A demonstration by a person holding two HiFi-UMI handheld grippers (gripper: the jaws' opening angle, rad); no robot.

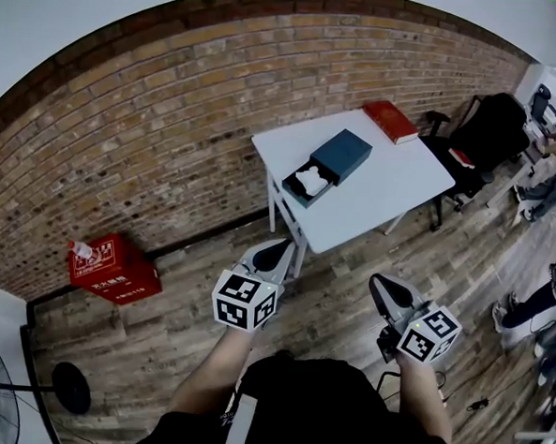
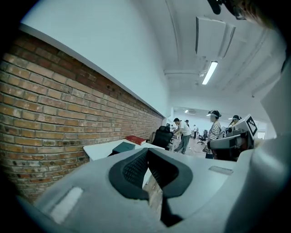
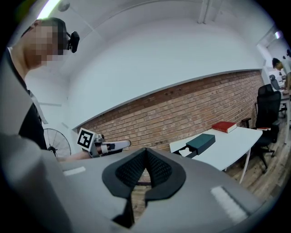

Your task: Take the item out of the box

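Box [image 1: 343, 153] on table [image 1: 393, 191], upper centre of frame, tray slid open. White item [image 1: 311, 181] in tray looks soft, light, crumpled. Best pinched at raised fold, mid-item. Left gripper [image 1: 274, 256] and right gripper [image 1: 386, 293] well apart from table, jaws clenched, empty.

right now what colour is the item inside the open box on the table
White item in the dark teal box, clearest in the head view.

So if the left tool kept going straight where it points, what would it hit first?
Most likely the white table, near its front corner and leg; the left tool has only floor before that. Depth is unclear, so edge or leg, I can't tell.
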